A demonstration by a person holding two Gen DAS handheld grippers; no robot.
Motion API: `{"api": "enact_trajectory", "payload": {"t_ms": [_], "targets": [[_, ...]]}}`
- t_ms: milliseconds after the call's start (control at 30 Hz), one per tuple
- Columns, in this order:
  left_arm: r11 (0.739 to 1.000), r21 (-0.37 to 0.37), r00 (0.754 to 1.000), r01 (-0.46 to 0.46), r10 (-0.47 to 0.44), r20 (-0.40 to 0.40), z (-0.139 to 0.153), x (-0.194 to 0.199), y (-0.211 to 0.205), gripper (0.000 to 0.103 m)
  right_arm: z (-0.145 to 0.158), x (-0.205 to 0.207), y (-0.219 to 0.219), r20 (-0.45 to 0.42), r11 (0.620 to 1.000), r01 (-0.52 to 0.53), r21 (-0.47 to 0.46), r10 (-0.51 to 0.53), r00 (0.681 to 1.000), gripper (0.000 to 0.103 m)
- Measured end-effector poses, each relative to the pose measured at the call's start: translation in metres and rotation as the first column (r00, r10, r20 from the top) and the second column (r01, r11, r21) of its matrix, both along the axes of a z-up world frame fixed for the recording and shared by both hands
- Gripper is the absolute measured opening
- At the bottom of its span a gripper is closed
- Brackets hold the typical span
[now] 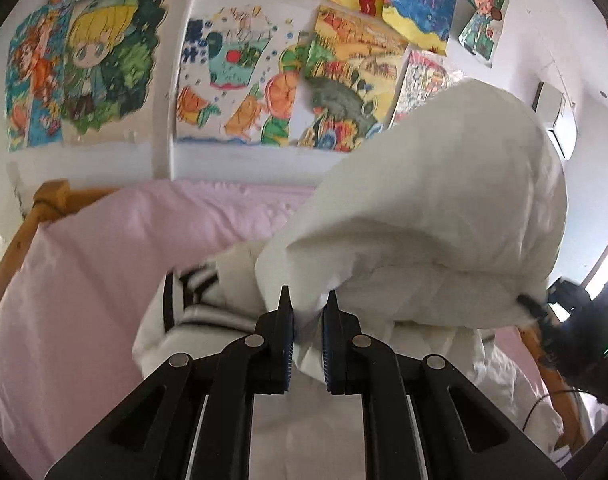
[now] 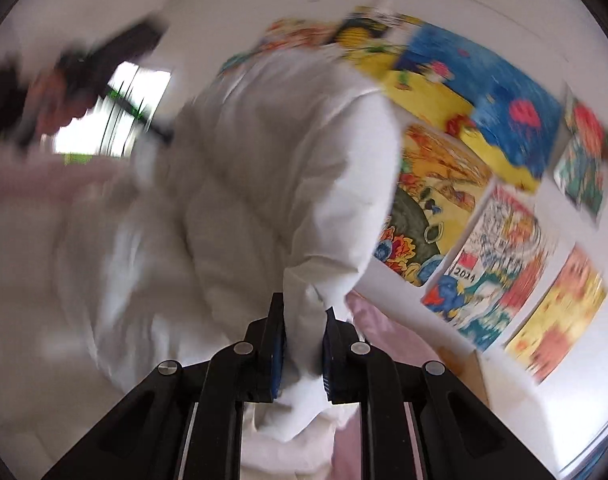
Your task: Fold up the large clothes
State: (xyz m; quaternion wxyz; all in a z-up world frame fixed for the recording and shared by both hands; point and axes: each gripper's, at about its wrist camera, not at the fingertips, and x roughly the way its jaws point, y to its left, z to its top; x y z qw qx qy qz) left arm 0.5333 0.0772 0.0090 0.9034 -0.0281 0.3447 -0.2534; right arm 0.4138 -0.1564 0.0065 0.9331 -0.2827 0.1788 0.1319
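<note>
A bulky white padded jacket (image 1: 444, 200) is lifted off a pink bed sheet (image 1: 103, 260). My left gripper (image 1: 308, 300) is shut on a fold of its white cloth, which bulges up and to the right of the fingers. A black-striped ribbed hem (image 1: 195, 292) hangs just left of the fingers. In the blurred right wrist view, the white jacket (image 2: 263, 180) rises as a tall puffy mass, and my right gripper (image 2: 304, 312) is shut on its lower edge. The other gripper (image 1: 576, 320) shows dark at the far right of the left wrist view.
A wooden bed frame (image 1: 27, 220) curves round the pink sheet. Colourful children's drawings (image 1: 239, 80) cover the white wall behind. An air conditioner (image 1: 556, 120) hangs high on the right. A bright window (image 2: 115, 112) and a dark blurred shape lie at the upper left in the right wrist view.
</note>
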Motion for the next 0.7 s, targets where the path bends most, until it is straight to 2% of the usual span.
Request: {"api": "enact_trajectory", "payload": {"t_ms": [100, 133, 200, 267, 333, 500, 600, 700], "targets": [[1.000, 0.014, 0.999, 0.009, -0.008, -0.041, 0.002, -0.020, 0.008, 0.012, -0.044, -0.012, 0.013, 0.087, 0.976, -0.010, -0.219, 0.030, 0.996, 0.014], [1.000, 0.007, 0.998, 0.010, -0.010, -0.055, 0.005, -0.030, 0.012, 0.012, -0.060, -0.015, 0.016, 0.119, 0.954, -0.013, -0.299, 0.050, 0.992, 0.013], [1.000, -0.021, 0.997, 0.019, -0.020, -0.074, 0.010, -0.041, 0.021, 0.012, -0.079, -0.014, 0.017, 0.144, 0.925, -0.015, -0.379, 0.075, 0.987, 0.013], [0.999, -0.050, 0.998, -0.005, 0.003, -0.057, 0.026, -0.052, 0.032, 0.012, -0.088, -0.008, 0.013, 0.160, 0.918, 0.004, -0.396, 0.065, 0.985, 0.013], [0.996, -0.083, 0.999, -0.037, 0.034, -0.038, 0.046, -0.046, 0.035, 0.013, -0.092, -0.004, 0.012, 0.179, 0.915, 0.016, -0.404, 0.062, 0.982, 0.013], [0.983, -0.112, 0.986, -0.144, 0.133, -0.097, 0.090, 0.027, 0.005, 0.013, -0.103, -0.009, 0.015, 0.197, 0.894, 0.005, -0.448, 0.094, 0.976, 0.013], [0.981, -0.141, 0.979, -0.137, 0.112, -0.173, 0.092, 0.074, -0.022, 0.013, -0.105, -0.015, 0.017, 0.203, 0.885, 0.006, -0.465, 0.100, 0.974, 0.013], [0.988, -0.139, 0.972, -0.069, 0.035, -0.234, 0.083, 0.105, -0.063, 0.013, -0.109, -0.020, 0.019, 0.212, 0.871, 0.006, -0.492, 0.113, 0.971, 0.013]]}}
